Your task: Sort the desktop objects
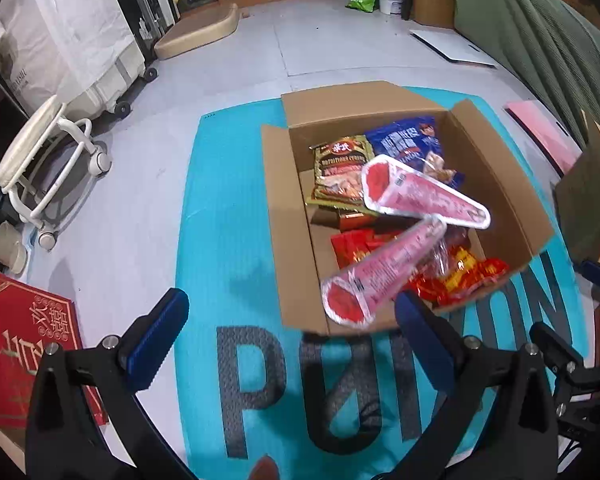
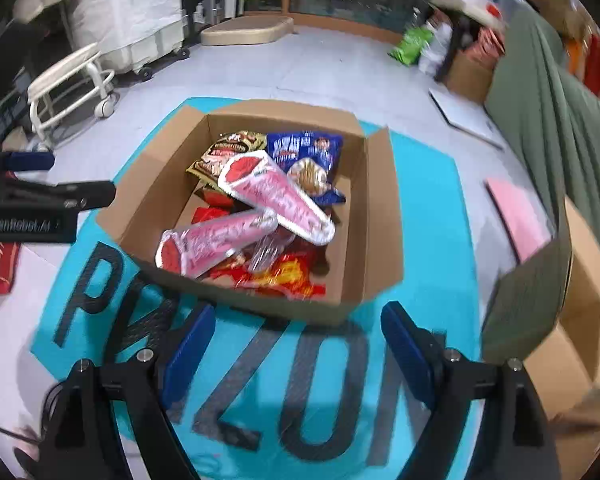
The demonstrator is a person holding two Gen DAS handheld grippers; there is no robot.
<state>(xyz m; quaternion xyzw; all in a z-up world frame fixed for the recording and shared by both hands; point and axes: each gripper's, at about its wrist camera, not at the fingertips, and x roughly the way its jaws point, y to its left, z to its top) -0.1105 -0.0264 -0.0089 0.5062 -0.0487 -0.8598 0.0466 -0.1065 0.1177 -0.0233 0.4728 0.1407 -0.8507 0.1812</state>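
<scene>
- Left wrist view: left gripper (image 1: 290, 326) angled steeply down over a turquoise floor mat (image 1: 220, 216); jaws spread wide, nothing between the blue pads; right-hand pad overlapping the near edge of the box in this view, left-hand pad over bare mat.
- Right wrist view: right gripper (image 2: 296, 338) likewise tilted down at the mat (image 2: 432, 216); jaws wide apart and empty; both pads just short of the box's near wall; the other gripper's black body enters from the left edge.
- Cardboard box (image 1: 300, 220), open-topped, flaps folded outward, standing on the mat; seen again from the right wrist (image 2: 156, 196).
- Contents: two pink cone-shaped packets, upper one (image 1: 428, 196) lying across the middle, lower one (image 1: 384, 268) with its wide red end at the near wall, narrow tips meeting; same pair from the right, upper (image 2: 280, 200), lower (image 2: 216, 244).
- Beneath them: gold snack bag (image 1: 340, 172) and blue snack bag (image 1: 412, 144) at the far end; red-and-yellow wrappers (image 1: 460, 276) at the near end.
- Edges and room: bare mat with large dark lettering on the near side of the box; grey floor beyond the mat on the left; red printed box (image 1: 20, 344) near the left pad; second cardboard box (image 2: 580, 300) and green fabric (image 2: 548, 112) close on the right; white wheeled stool (image 1: 44, 164) well apart, far left.
</scene>
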